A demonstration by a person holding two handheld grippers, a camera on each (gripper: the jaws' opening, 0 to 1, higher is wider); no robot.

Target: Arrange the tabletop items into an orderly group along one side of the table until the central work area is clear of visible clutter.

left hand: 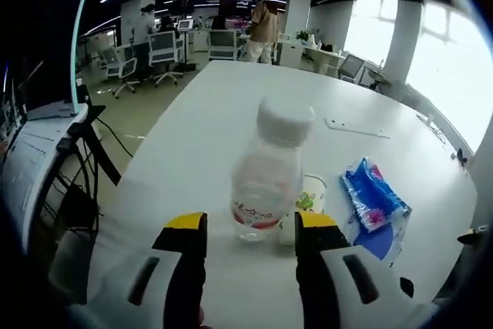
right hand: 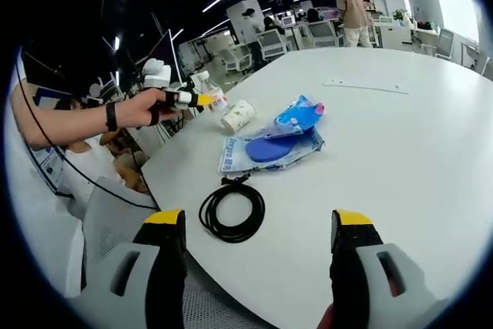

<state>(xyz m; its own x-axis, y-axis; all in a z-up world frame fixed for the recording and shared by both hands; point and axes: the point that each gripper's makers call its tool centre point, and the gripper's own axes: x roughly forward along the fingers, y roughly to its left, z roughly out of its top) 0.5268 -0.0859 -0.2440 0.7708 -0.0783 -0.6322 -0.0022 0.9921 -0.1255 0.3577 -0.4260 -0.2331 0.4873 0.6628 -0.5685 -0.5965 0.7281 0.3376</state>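
The left gripper point(left hand: 250, 229) hangs with jaws wide before the bottle point(left hand: 268, 175) near the table's point(left hand: 216, 113) edge, paper cup point(left hand: 308, 206) beside it. The right gripper point(right hand: 258, 225) is spread wide near the coiled cable point(right hand: 231, 209).

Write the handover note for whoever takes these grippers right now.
Left gripper: open, jaws either side of the water bottle, not closed on it.
Right gripper: open, holding nothing, above the table edge near the black cable coil.
Paper cup lies on its side beside the bottle; blue packet and blue-and-white pouch lie further in.
Done: nothing grouped yet.
Left: grip the bottle, then move the cup, packet, pouch and cable to one side.
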